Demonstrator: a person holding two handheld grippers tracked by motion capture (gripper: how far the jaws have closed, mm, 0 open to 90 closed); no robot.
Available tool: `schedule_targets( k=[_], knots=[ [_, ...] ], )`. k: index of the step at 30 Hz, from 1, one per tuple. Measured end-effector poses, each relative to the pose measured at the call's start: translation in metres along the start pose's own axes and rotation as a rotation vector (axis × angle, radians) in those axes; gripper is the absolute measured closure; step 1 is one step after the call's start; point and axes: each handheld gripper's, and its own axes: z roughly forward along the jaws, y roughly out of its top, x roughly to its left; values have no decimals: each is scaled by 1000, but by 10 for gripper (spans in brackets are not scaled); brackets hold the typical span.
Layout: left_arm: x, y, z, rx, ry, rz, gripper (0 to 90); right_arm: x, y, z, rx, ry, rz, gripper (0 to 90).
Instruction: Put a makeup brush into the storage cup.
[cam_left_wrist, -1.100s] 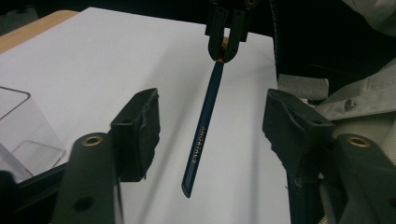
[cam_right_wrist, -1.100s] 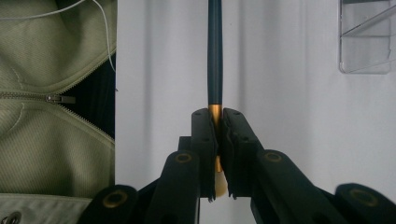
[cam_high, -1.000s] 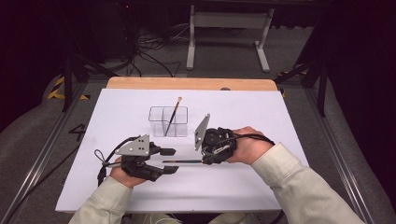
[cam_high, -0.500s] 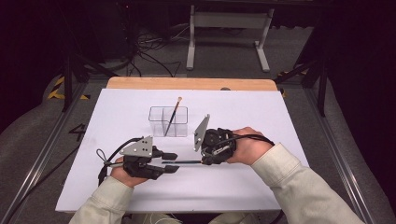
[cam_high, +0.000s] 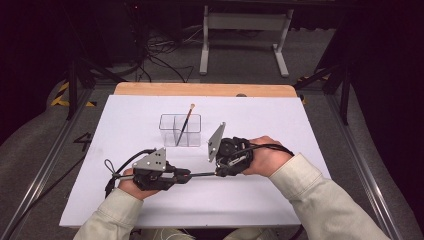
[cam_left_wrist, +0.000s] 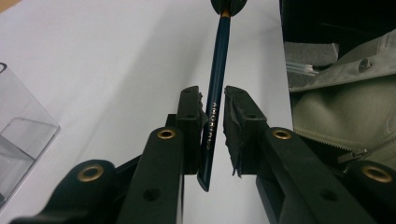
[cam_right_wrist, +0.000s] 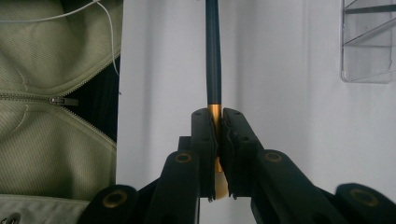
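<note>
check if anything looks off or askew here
Nothing looks spilled or damaged. The one thing to watch: the dark brush sits off-centre in the left gripper, against one pad with a gap to the other. The right gripper clamps its gold ferrule squarely. Another brush leans in the clear organizer.

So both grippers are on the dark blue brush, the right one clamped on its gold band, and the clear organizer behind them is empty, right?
Not quite: the clear organizer is not empty. The high view shows another brush standing tilted in it. The rest holds: the right gripper clamps the gold band of the dark blue brush.
</note>
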Motion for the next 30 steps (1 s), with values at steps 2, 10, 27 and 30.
schedule_targets(
  k=[2, 10, 27, 30],
  knots=[
    [0, 0, 1, 10, -2, 5, 784, 0, 0, 0, -3, -2, -7, 841],
    [-2, -1, 6, 53, -4, 33, 810, 1, 0, 0, -3, -3, -17, 841],
    [-6, -1, 1, 32, -9, 85, 847, -3, -11, -10, -142, -2, -5, 715],
    [-6, -1, -2, 21, -5, 81, 847, -4, -19, -15, -214, -6, 14, 656]
  ],
)
